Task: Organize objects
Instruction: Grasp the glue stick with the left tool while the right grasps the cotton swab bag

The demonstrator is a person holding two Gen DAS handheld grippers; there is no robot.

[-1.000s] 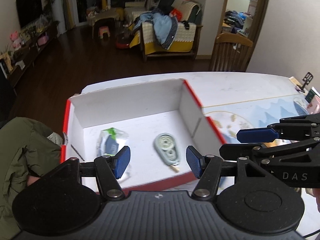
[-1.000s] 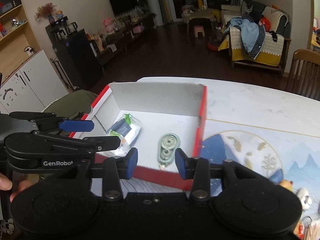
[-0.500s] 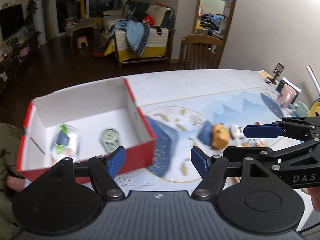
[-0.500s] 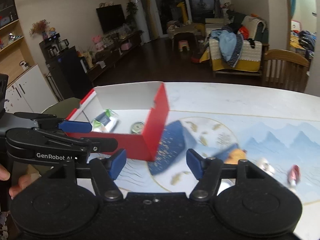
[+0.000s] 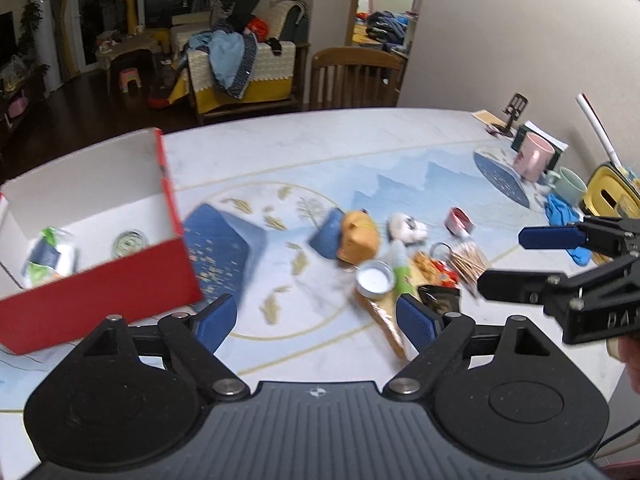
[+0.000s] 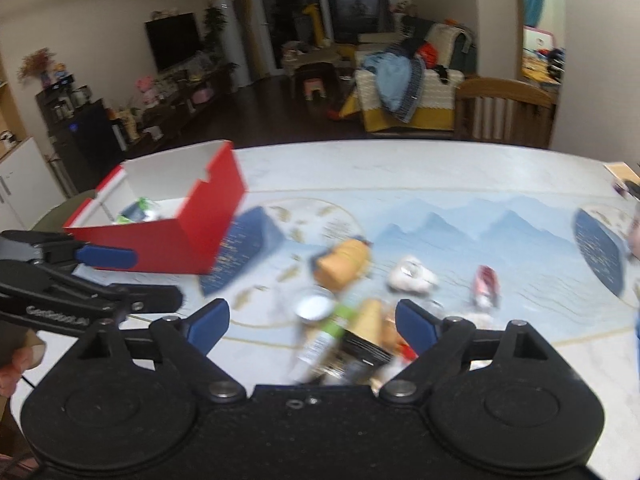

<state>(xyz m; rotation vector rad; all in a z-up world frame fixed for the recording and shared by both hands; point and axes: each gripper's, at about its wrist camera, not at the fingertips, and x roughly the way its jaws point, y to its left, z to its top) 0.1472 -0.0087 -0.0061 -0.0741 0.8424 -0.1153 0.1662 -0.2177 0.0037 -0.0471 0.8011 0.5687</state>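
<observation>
A red box with a white inside (image 5: 100,288) (image 6: 180,240) stands at the table's left. It holds a tissue pack (image 5: 48,254) and a round correction tape (image 5: 129,242). Loose items lie mid-table: an orange and blue toy (image 5: 354,236) (image 6: 340,264), a small round tin (image 5: 375,278) (image 6: 314,306), a green-capped tube (image 5: 402,268) (image 6: 320,340), a white toy (image 5: 408,227), a red item (image 5: 460,220) (image 6: 486,284) and a bundle of toothpicks (image 5: 468,260). My left gripper (image 5: 316,322) is open and empty above the mat. My right gripper (image 6: 312,322) is open and empty over the pile.
A pink mug (image 5: 534,158), a green mug (image 5: 570,186), a blue cloth (image 5: 564,210) and a yellow case (image 5: 610,192) stand at the table's right edge. A wooden chair (image 5: 354,76) is behind the table. The patterned mat (image 5: 280,184) covers the tabletop.
Both grippers have swung right, away from the box and toward the pile of loose items. Both have opened wider. The box now sits at the left of both views.
</observation>
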